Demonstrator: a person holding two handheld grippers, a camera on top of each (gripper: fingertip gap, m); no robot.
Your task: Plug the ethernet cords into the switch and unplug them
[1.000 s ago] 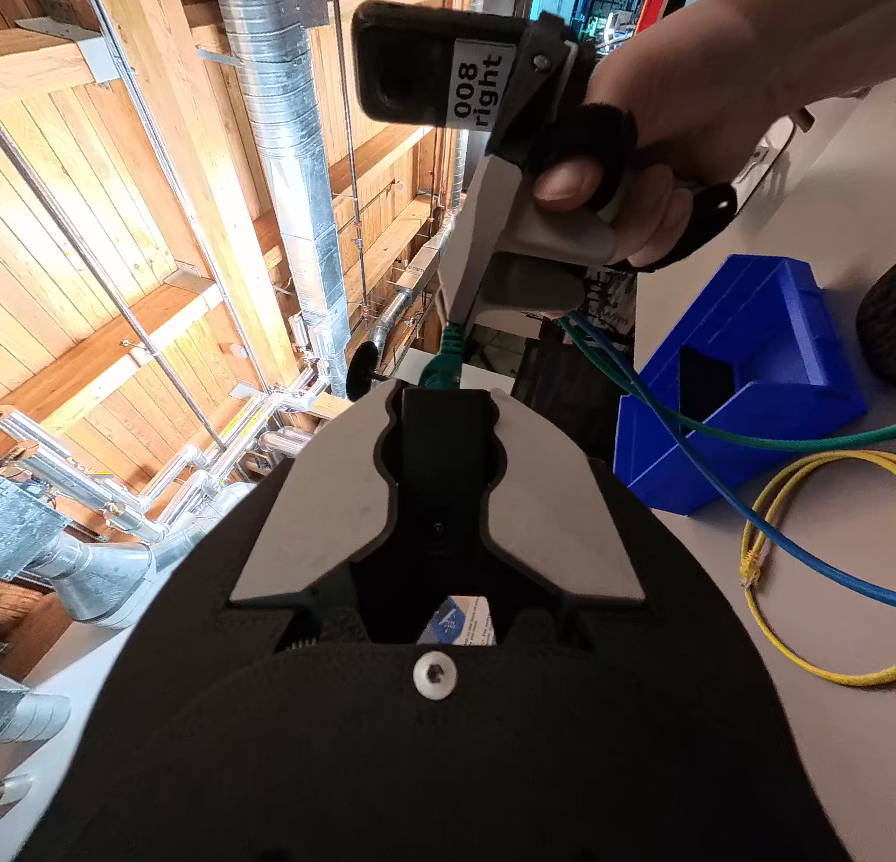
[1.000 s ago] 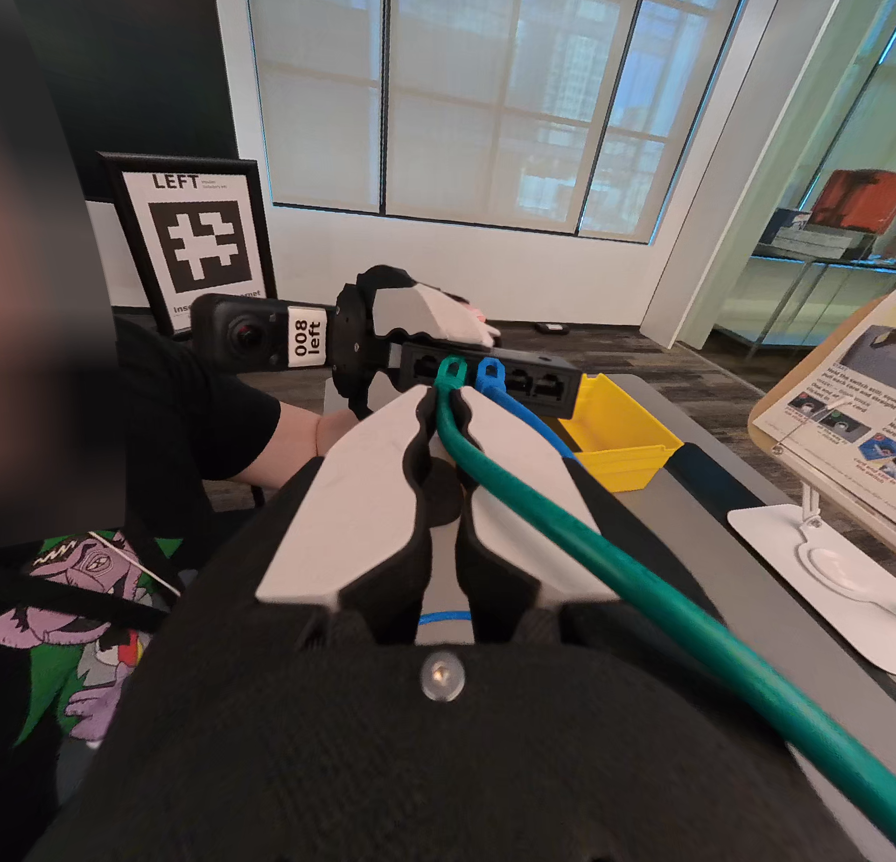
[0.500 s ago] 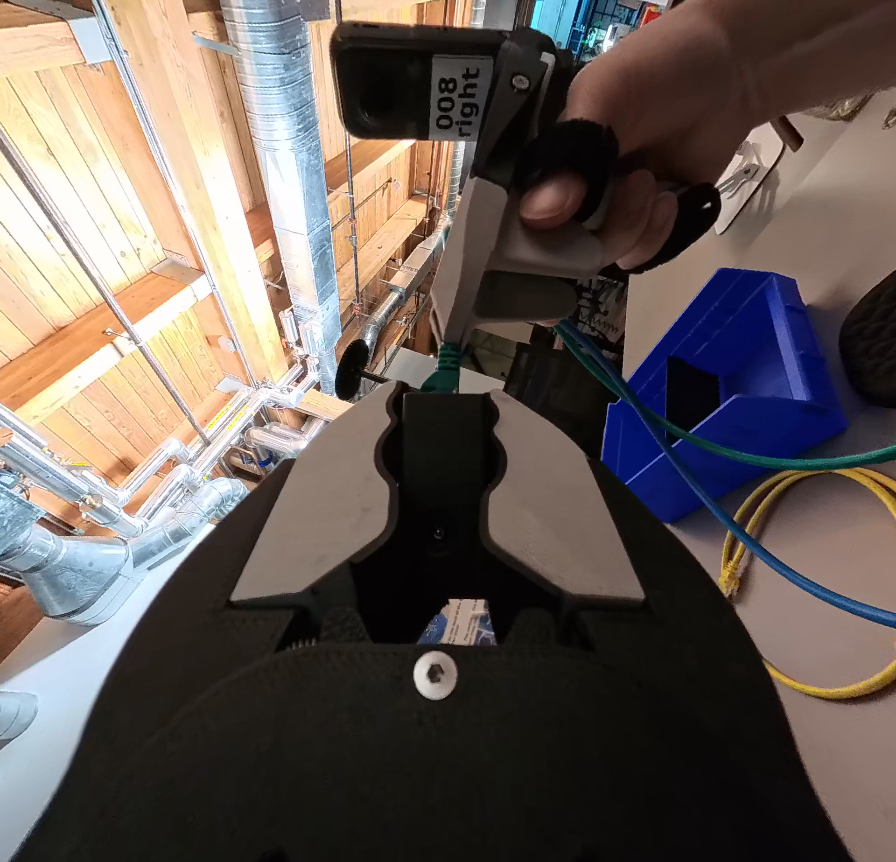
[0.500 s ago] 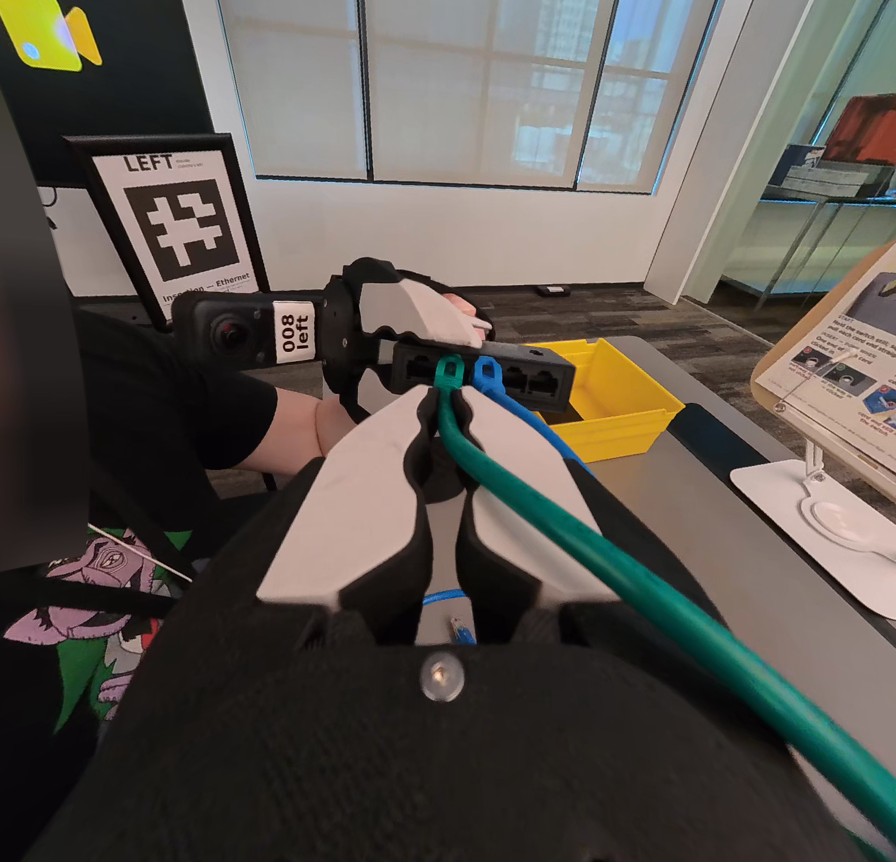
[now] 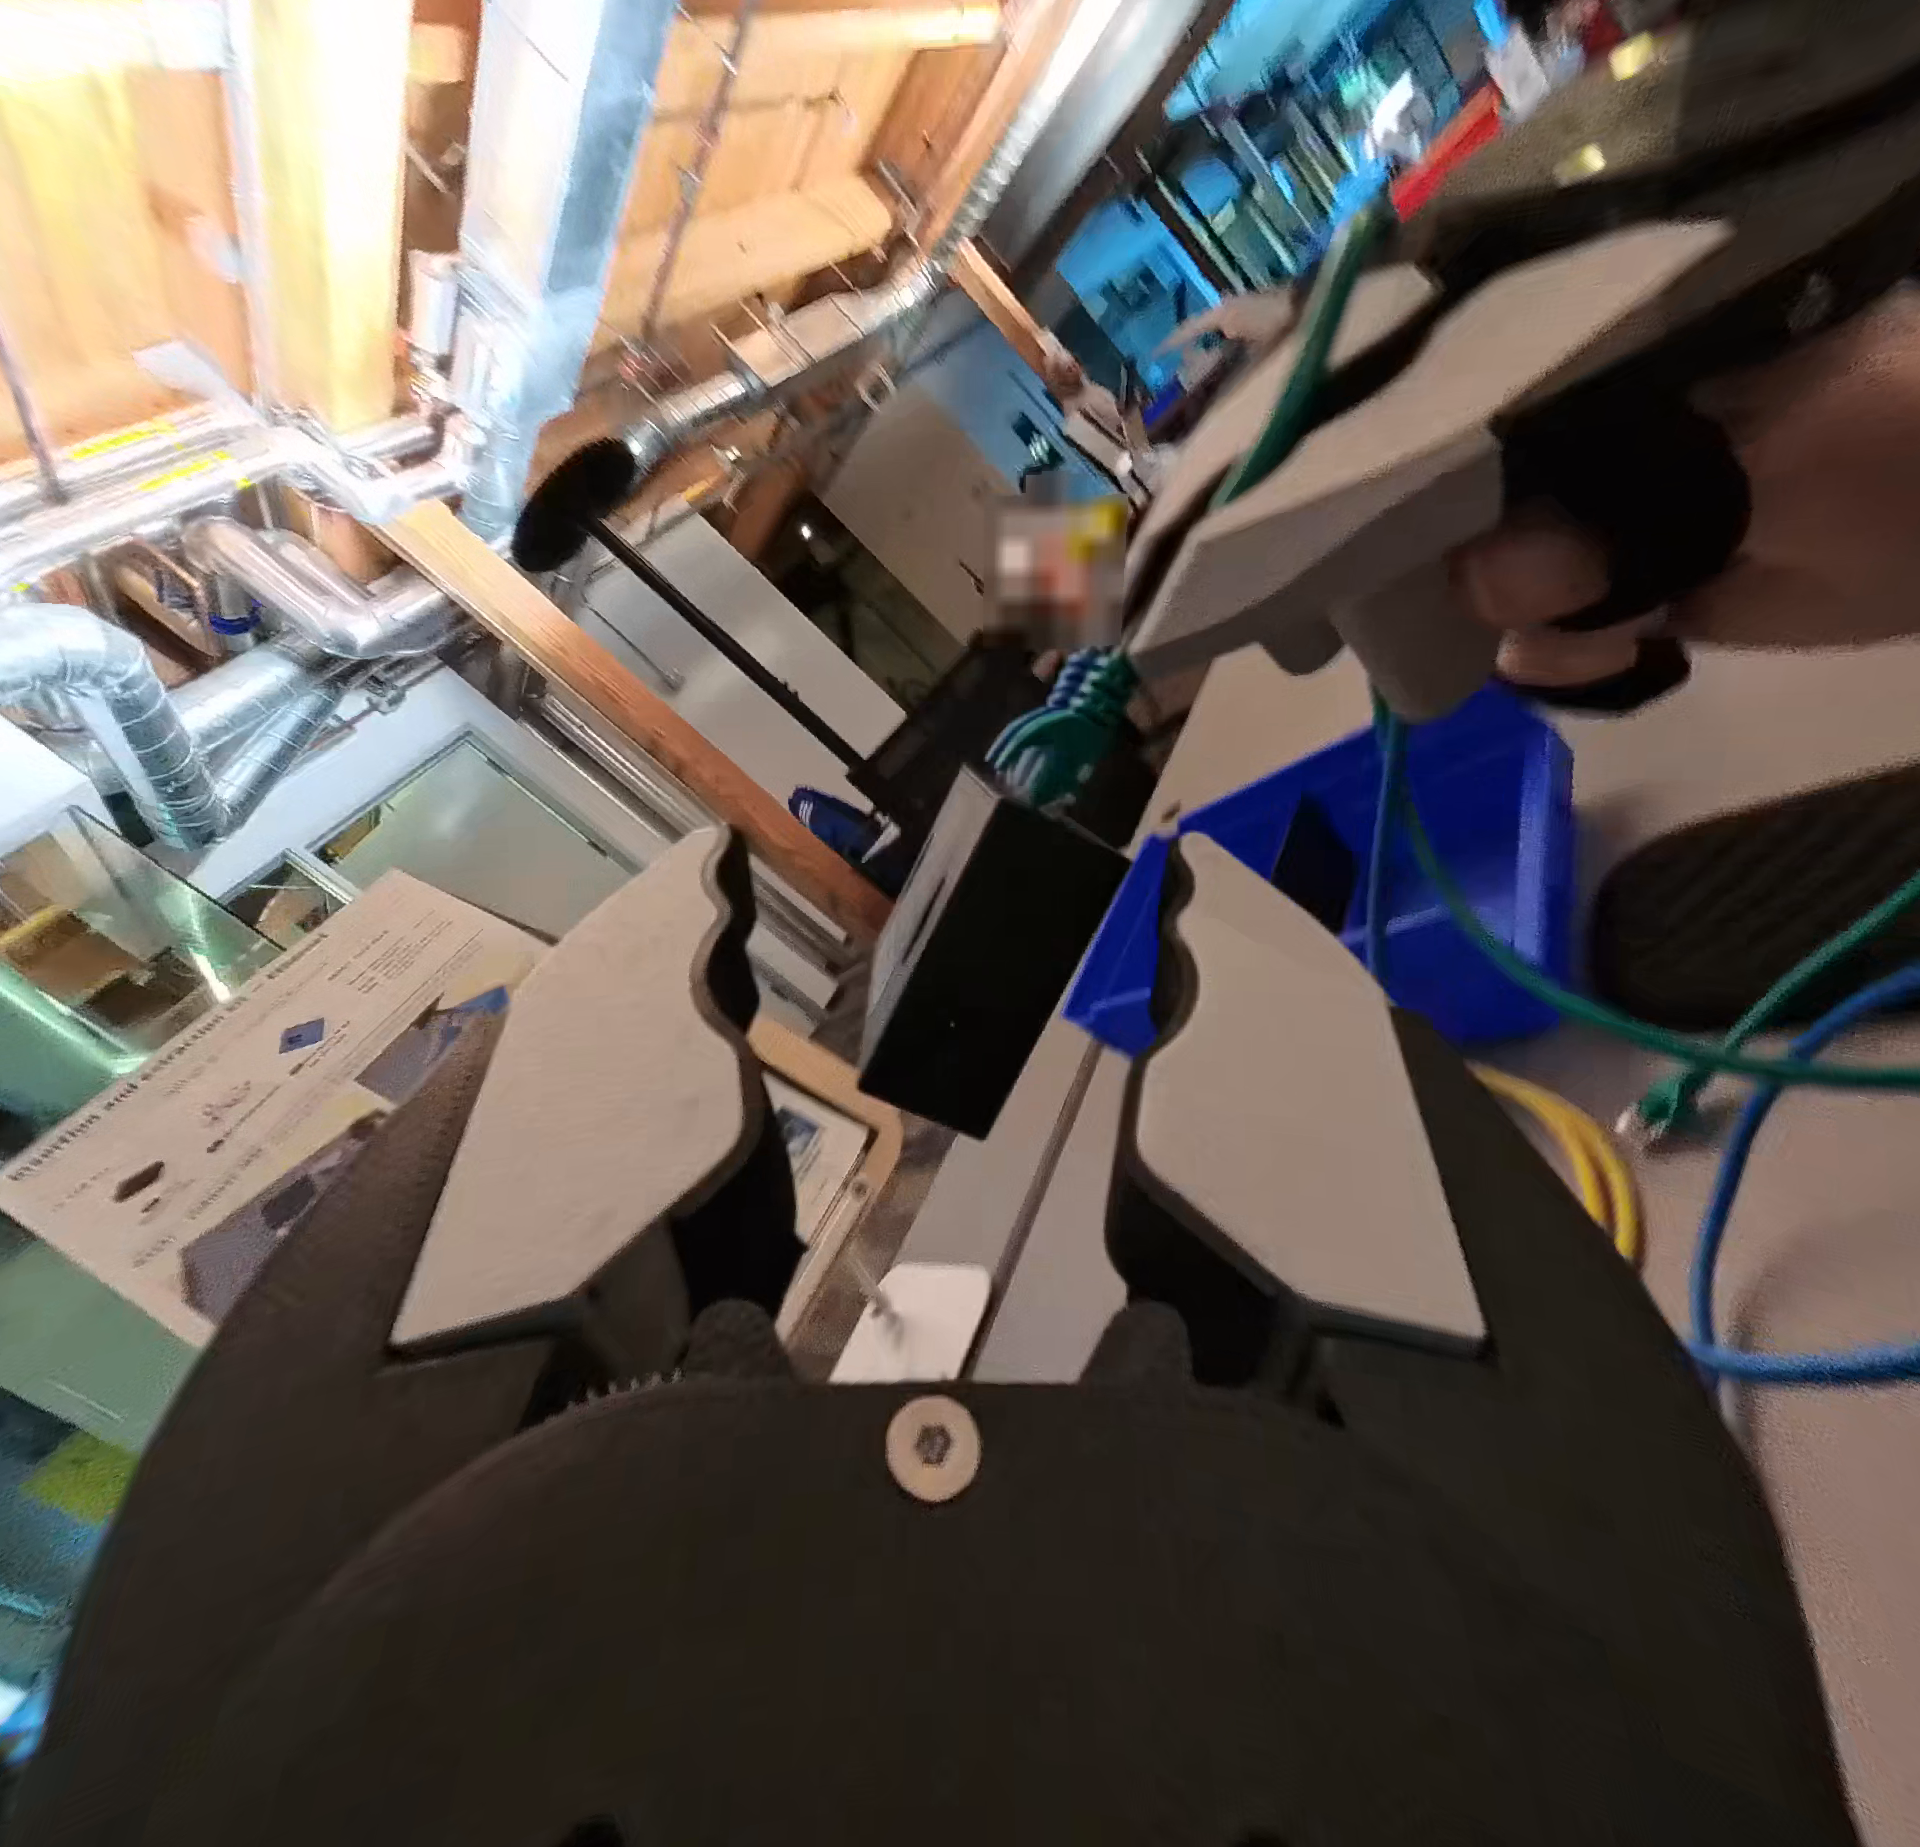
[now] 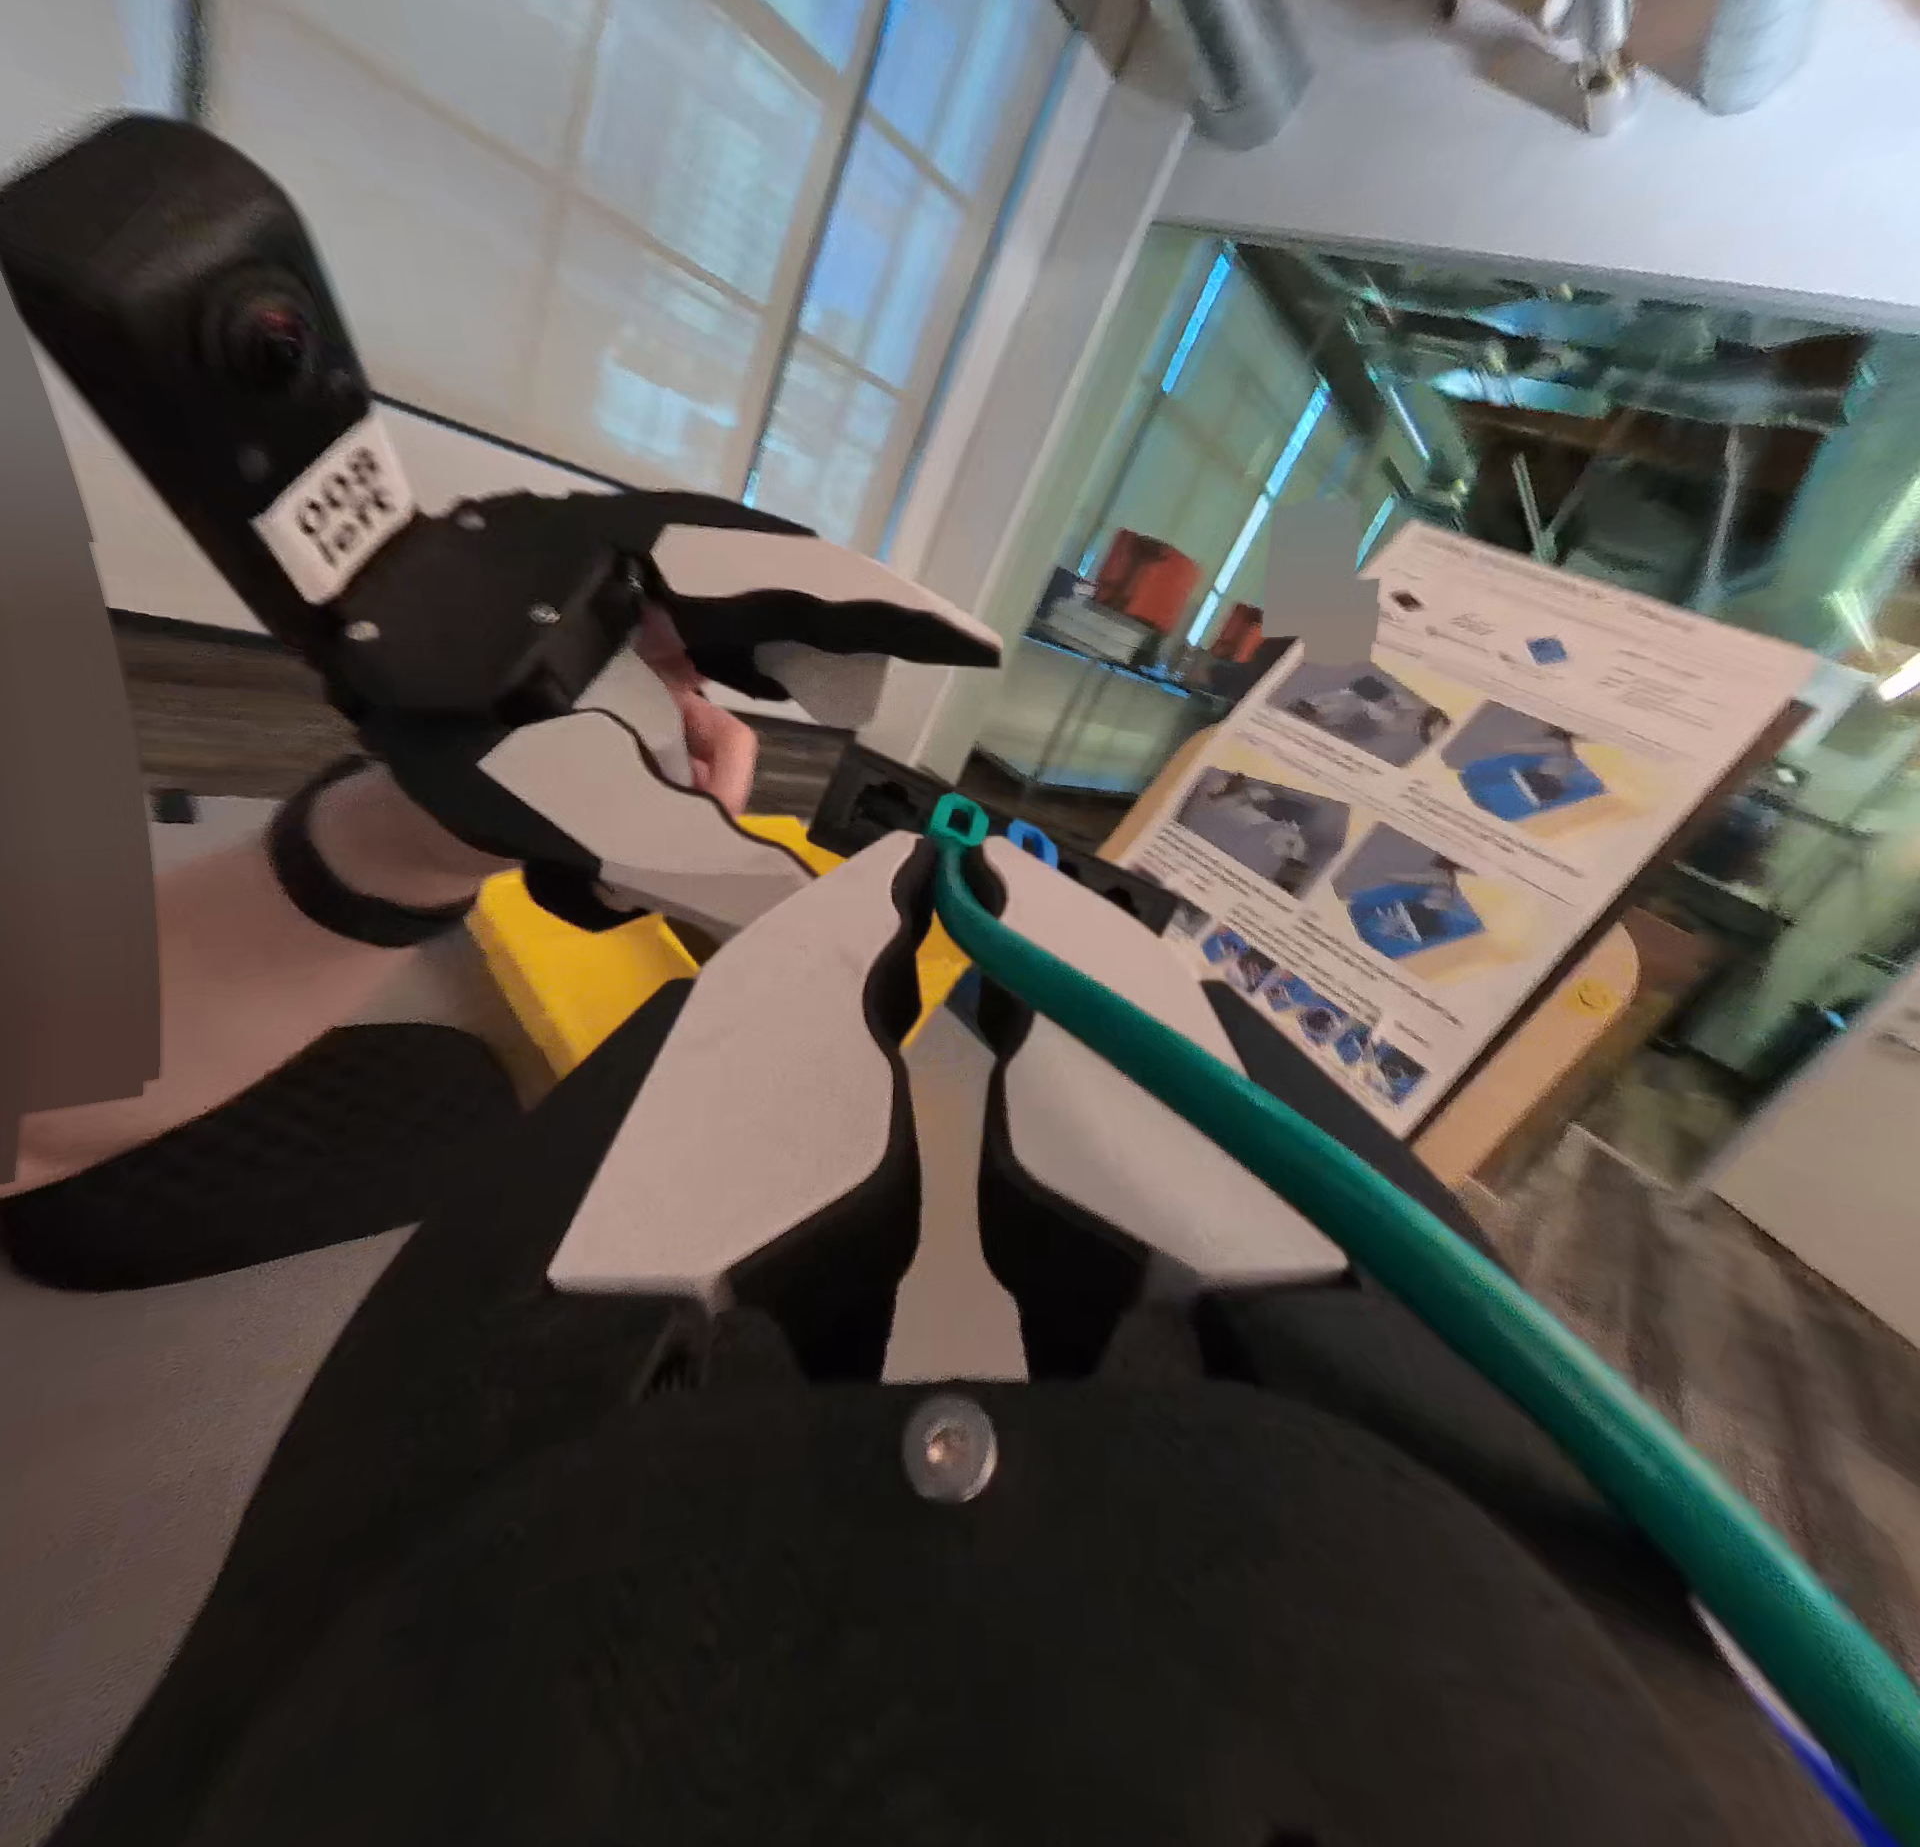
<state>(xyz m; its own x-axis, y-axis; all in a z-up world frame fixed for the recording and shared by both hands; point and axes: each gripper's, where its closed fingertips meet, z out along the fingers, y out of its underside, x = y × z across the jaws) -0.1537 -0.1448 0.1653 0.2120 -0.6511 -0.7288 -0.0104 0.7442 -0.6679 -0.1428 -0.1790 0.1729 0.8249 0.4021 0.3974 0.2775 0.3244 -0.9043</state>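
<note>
The black switch (image 5: 977,966) hangs tilted in the air just beyond my left gripper (image 5: 945,852), which is open and not touching it. The green cord's plug (image 5: 1081,748) and the blue cord's plug sit in its ports. My right gripper (image 6: 951,862) is shut on the green cord (image 6: 1299,1174) right behind its plug (image 6: 956,821), and the blue plug (image 6: 1029,841) is beside it. The right wrist view shows the left gripper (image 6: 899,758) with jaws wide apart above the switch (image 6: 873,805). The right gripper (image 5: 1143,602) shows at upper right in the left wrist view. Both views are blurred.
A blue bin (image 5: 1455,862), a yellow cord (image 5: 1590,1174), a loose green plug end (image 5: 1662,1111) and blue cord loops (image 5: 1714,1226) lie on the grey table. A yellow bin (image 6: 561,966) sits under the left gripper. An instruction board (image 6: 1455,758) stands behind. About 4 centimeters separates my left fingertips from my right.
My left gripper has opened and let go of the switch, which now hangs from the cords. Both grippers have swung and tilted; my right gripper still grips the green cord.
</note>
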